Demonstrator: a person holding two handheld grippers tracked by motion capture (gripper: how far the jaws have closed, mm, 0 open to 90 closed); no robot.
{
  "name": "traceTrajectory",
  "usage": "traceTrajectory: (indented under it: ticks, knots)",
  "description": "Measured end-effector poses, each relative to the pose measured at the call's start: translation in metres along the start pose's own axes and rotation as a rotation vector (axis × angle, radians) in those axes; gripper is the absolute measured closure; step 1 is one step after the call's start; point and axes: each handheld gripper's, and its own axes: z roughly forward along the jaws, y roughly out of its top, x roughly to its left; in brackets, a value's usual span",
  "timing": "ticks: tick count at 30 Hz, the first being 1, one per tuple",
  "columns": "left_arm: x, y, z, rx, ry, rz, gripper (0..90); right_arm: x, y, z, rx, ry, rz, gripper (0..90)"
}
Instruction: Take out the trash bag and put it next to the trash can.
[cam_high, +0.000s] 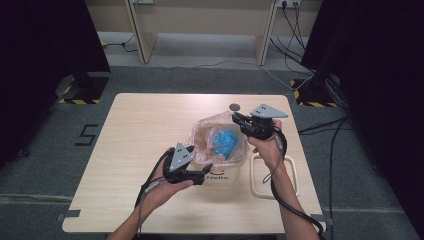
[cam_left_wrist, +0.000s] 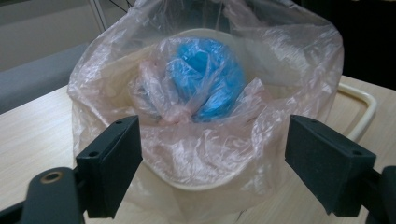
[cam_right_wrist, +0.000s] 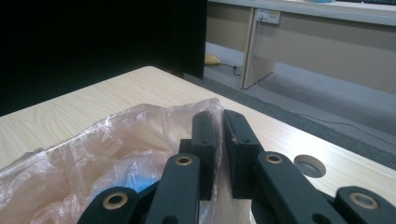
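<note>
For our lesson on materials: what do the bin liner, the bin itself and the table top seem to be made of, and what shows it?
Bin liner: thin, see-through pinkish plastic film, glossy; it crinkles and the blue bundle shows through. The right claw pinches its edge.
Bin: probably smooth cream moulded plastic, judging by its even rounded rim.
Table top: pale wood grain, likely laminate, matt.

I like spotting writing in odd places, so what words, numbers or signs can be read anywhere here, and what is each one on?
"Hello" in dark letters on the side of the cream bin, partly covered by the left gripper.
"5" in black tape on the grey floor, left of the table.
Yellow and black hazard stripes mark the stand bases; they carry no words.
</note>
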Motion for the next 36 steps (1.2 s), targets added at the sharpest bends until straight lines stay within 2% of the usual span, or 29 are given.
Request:
traceTrajectory:
  ticks: [2,3,6,9,12,14,16,22,24,25,28,34,36]
  knots:
    - [-0.002,0.0,-0.001,0.001,-0.027,-0.007,18.2,0.0,0.0,0.0,0.0,0.0,0.0,83.9]
    - [-0.004,0.0,-0.003,0.002,-0.052,0.006,18.5,0.0,0.0,0.0,0.0,0.001,-0.001,83.9]
    - [-0.005,0.001,-0.002,-0.002,-0.057,0.013,18.8,0.0,-0.001,0.001,0.003,0.003,0.001,83.8]
    - [-0.005,0.004,0.003,-0.005,-0.08,0.035,19.7,0.0,-0.002,0.003,0.009,0.007,0.004,83.8]
    - [-0.005,0.004,0.006,-0.003,-0.1,0.025,20.7,0.0,-0.002,0.003,0.011,0.008,0.005,83.8]
    - [-0.003,0.004,0.012,0.004,-0.136,0.016,22.0,-0.001,-0.003,0.004,0.011,0.011,0.008,83.7]
    - [-0.002,0.003,0.014,0.006,-0.145,0.01,22.7,-0.001,-0.003,0.004,0.011,0.011,0.008,83.7]
    - [0.002,-0.001,0.017,0.009,-0.164,0.01,40.1,0.0,-0.003,0.005,0.012,0.013,0.007,83.8]
    - [0.003,-0.001,0.018,0.003,-0.177,0.004,48.2,-0.001,-0.003,0.005,0.012,0.013,0.01,83.9]
    - [0.004,-0.001,0.018,-0.005,-0.204,-0.01,55.8,-0.001,-0.003,0.004,0.01,0.012,0.009,83.9]
    - [0.003,-0.001,0.016,-0.014,-0.22,0.005,67.3,-0.001,-0.002,0.003,0.006,0.011,0.008,84.1]
    - [0.002,0.003,0.011,-0.045,-0.232,0.012,76.6,-0.001,0.0,0.001,0.0,0.01,0.008,84.2]
    - [0.004,0.005,0.009,-0.055,-0.239,0.004,80.7,-0.001,0.0,0.0,-0.003,0.011,0.011,84.2]
